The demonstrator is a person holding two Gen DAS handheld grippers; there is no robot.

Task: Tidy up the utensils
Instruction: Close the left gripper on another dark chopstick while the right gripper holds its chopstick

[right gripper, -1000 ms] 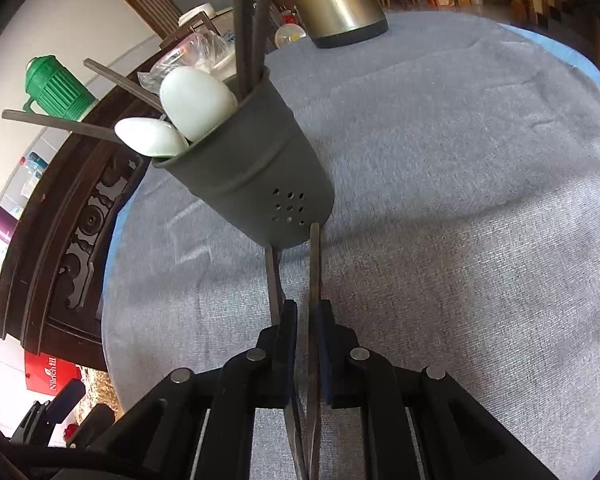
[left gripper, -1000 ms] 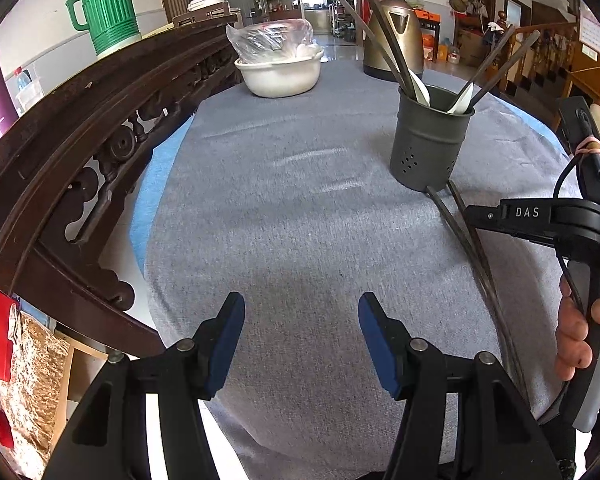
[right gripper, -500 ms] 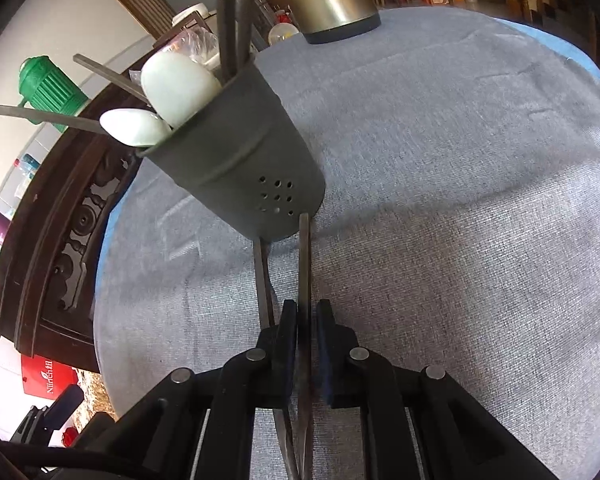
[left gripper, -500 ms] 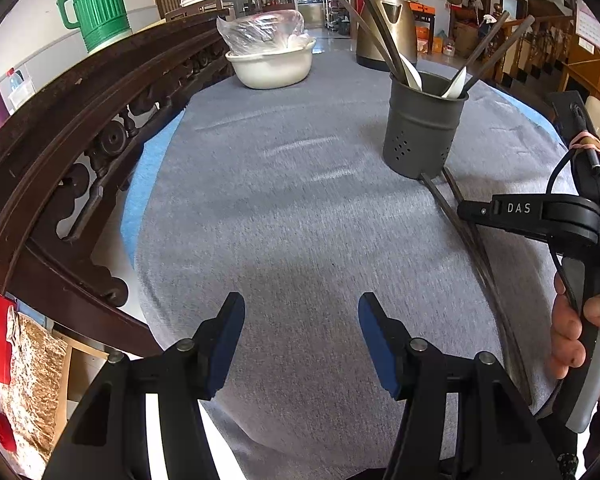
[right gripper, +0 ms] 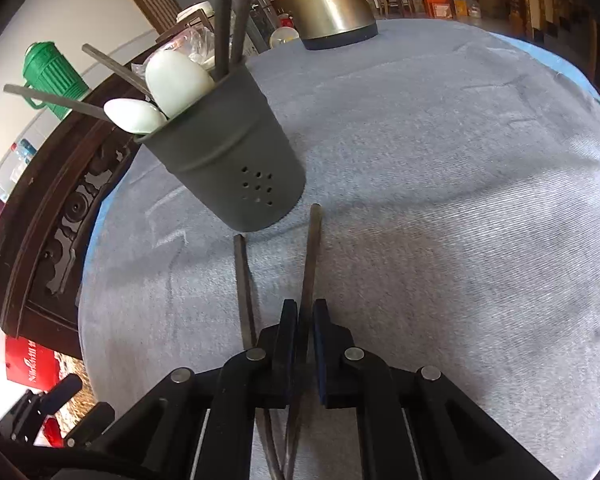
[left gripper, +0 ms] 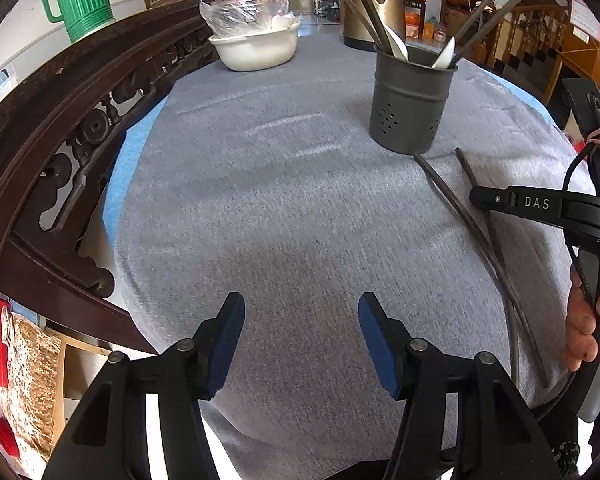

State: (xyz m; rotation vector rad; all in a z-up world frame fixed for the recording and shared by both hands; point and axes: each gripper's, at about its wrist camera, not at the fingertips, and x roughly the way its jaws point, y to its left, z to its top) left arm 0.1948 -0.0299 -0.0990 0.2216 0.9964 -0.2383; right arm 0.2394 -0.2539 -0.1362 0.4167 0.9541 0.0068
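Utensil holder [right gripper: 236, 160] ahead of right gripper [right gripper: 306, 320]: spoons, chopsticks already stowed. Right gripper: clamped on one chopstick [right gripper: 312, 256]; second chopstick [right gripper: 244, 284] loose alongside, left. Left gripper [left gripper: 300, 336]: open, empty. Remaining: two chopsticks.

grey perforated utensil holder [left gripper: 410, 98], white spoons [right gripper: 176, 82]

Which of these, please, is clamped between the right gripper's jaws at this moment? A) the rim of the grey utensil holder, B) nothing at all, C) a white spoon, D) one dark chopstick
D: in the right wrist view the right gripper has its jaws shut on one dark chopstick, while the second chopstick lies outside them on the cloth; the white spoons stand in the utensil holder.
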